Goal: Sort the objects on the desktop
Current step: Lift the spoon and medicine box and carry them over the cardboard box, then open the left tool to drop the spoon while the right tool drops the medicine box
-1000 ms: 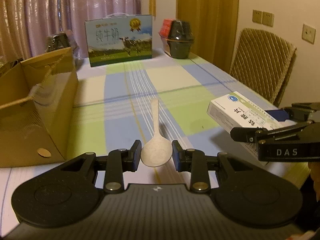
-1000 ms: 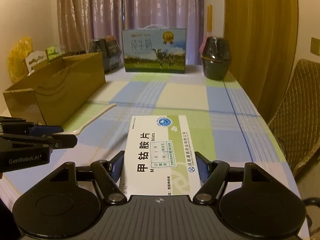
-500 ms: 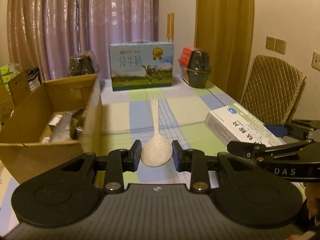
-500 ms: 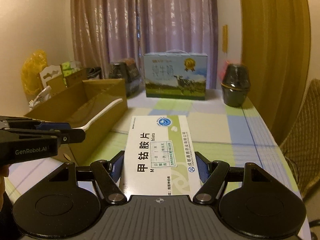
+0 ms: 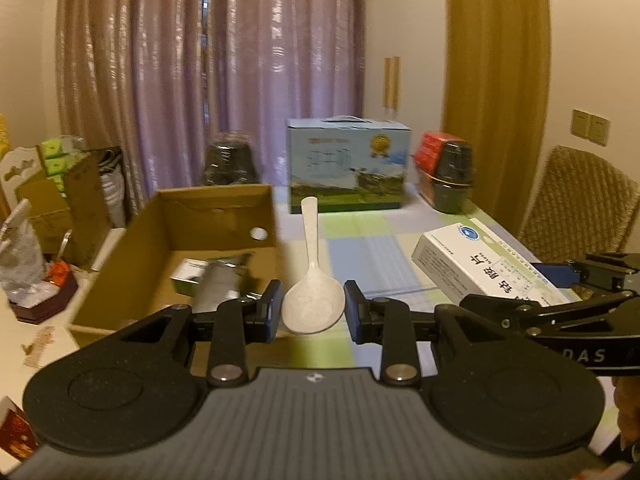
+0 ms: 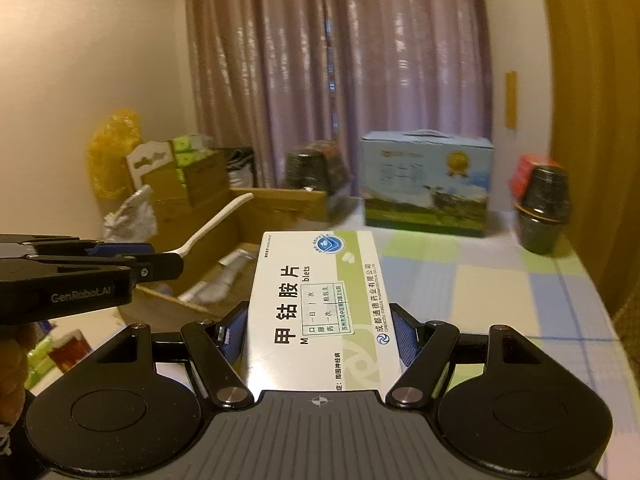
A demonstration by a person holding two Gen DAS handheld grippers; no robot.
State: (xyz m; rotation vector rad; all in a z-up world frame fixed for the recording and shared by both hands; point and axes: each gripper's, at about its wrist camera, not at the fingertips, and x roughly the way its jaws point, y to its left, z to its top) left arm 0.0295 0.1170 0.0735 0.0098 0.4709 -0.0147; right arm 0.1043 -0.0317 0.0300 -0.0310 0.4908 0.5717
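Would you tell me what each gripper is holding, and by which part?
The left gripper holds the spoon by its bowl, handle pointing forward. The right gripper holds the medicine box by its long sides, near the close end.

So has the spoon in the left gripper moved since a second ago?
Yes. The spoon, gripped by the left gripper, has risen off the tablecloth and shifted left toward the cardboard box.

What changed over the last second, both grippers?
Both grippers rose off the table and swung left toward the cardboard box. The left gripper lifted the white spoon clear of the tablecloth; the right gripper carried the medicine box up alongside it. Nothing was let go: both grips are as before. The milk carton and black pots stayed put.
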